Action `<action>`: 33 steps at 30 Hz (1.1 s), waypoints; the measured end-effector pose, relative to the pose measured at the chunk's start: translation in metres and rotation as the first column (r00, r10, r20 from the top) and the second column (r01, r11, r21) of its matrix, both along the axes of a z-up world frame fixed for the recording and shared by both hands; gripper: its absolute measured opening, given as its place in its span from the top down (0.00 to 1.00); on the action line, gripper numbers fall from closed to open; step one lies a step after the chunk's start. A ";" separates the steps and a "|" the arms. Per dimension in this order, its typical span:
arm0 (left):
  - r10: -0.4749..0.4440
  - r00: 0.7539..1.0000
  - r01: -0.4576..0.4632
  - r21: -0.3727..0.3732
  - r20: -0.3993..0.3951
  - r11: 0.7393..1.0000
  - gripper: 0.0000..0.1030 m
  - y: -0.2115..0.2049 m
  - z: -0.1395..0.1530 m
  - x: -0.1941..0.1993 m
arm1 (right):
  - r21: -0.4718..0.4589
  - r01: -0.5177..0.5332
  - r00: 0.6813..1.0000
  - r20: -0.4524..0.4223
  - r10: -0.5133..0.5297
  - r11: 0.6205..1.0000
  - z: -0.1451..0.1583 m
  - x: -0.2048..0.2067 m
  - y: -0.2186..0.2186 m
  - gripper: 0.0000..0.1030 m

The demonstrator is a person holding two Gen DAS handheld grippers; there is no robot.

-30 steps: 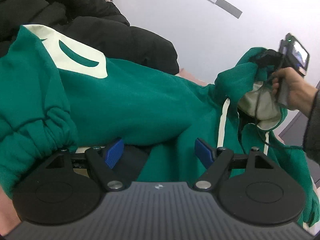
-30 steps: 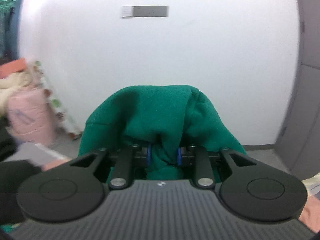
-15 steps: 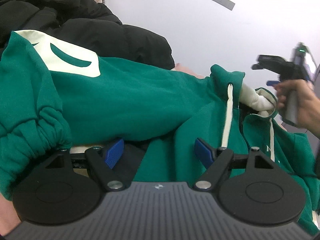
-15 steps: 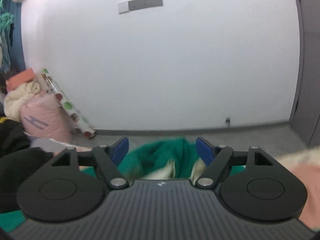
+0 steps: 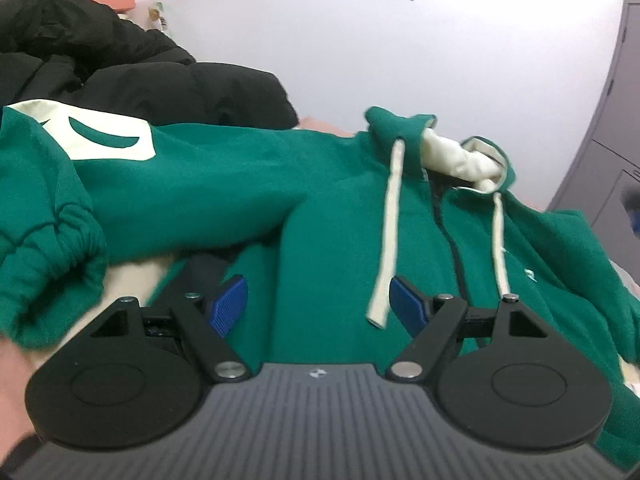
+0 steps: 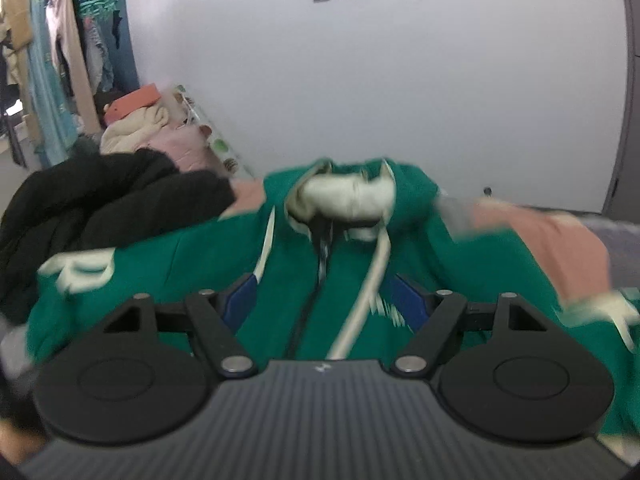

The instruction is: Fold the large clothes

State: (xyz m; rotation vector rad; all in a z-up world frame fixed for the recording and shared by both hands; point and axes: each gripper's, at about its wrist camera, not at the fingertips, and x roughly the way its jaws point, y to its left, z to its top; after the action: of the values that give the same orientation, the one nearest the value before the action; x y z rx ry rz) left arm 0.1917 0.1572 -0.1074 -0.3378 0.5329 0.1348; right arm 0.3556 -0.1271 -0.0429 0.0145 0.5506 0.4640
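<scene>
A green zip hoodie (image 5: 248,192) with cream hood lining (image 5: 460,160) and cream drawstrings (image 5: 386,232) lies front up. Its left sleeve with a cream patch (image 5: 104,138) lies across the chest; the cuff (image 5: 44,264) is at the left. My left gripper (image 5: 320,304) is open and empty just above the hoodie's chest. In the right wrist view the hoodie (image 6: 320,280) lies below with its hood (image 6: 348,196) at the far end. My right gripper (image 6: 326,300) is open and empty over the zip and one drawstring (image 6: 368,288).
Black padded jackets (image 5: 132,68) are piled behind the hoodie at the left, also in the right wrist view (image 6: 92,208). Pink and cream bundles (image 6: 160,128) sit by the wall. A grey cabinet (image 5: 608,128) stands at the right. Clothes hang on a rack (image 6: 60,48).
My right gripper let go of the hood, opened and pulled back over the hoodie's front. The hood dropped flat. My left gripper stayed open above the chest.
</scene>
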 end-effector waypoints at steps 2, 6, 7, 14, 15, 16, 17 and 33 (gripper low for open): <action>-0.009 1.000 0.009 -0.015 0.002 1.000 0.21 -0.008 0.007 -0.010 | 0.004 0.014 1.000 -0.022 -0.013 1.000 -0.009 -0.029 -0.018 0.27; -0.041 0.999 0.042 -0.017 0.016 0.999 0.21 -0.028 0.025 -0.037 | 0.032 0.019 0.994 -0.108 -0.015 0.999 -0.026 -0.067 -0.047 0.27; -0.060 0.998 0.061 -0.011 0.022 0.998 0.21 -0.032 0.029 -0.045 | 0.041 0.031 0.991 -0.134 -0.025 0.999 -0.030 -0.076 -0.054 0.27; -0.278 0.961 0.277 -0.105 0.004 0.955 0.22 -0.075 0.049 -0.084 | -0.014 0.033 0.992 -0.120 -0.035 0.999 -0.040 -0.120 -0.073 0.27; -0.317 0.949 0.315 -0.124 0.011 0.941 0.22 -0.085 0.051 -0.089 | -0.020 0.040 0.992 -0.116 -0.042 0.999 -0.041 -0.124 -0.076 0.27; -0.351 0.936 0.349 -0.143 0.013 0.926 0.22 -0.094 0.052 -0.092 | -0.020 0.055 0.991 -0.118 -0.057 0.998 -0.042 -0.126 -0.081 0.27; -0.378 0.926 0.375 -0.163 0.012 0.913 0.22 -0.104 0.051 -0.095 | -0.013 0.070 0.989 -0.132 -0.071 0.998 -0.043 -0.127 -0.086 0.27; -0.211 0.974 0.210 -0.021 -0.088 0.978 0.22 -0.091 0.037 -0.124 | 0.028 0.271 0.818 -0.534 -0.214 0.962 -0.114 -0.117 -0.123 0.27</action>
State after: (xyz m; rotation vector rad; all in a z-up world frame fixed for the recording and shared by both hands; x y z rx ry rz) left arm 0.0675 0.0666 -0.0704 -0.2851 0.6549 -0.0584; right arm 0.2388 -0.2498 -0.1567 0.3195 1.0550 0.2294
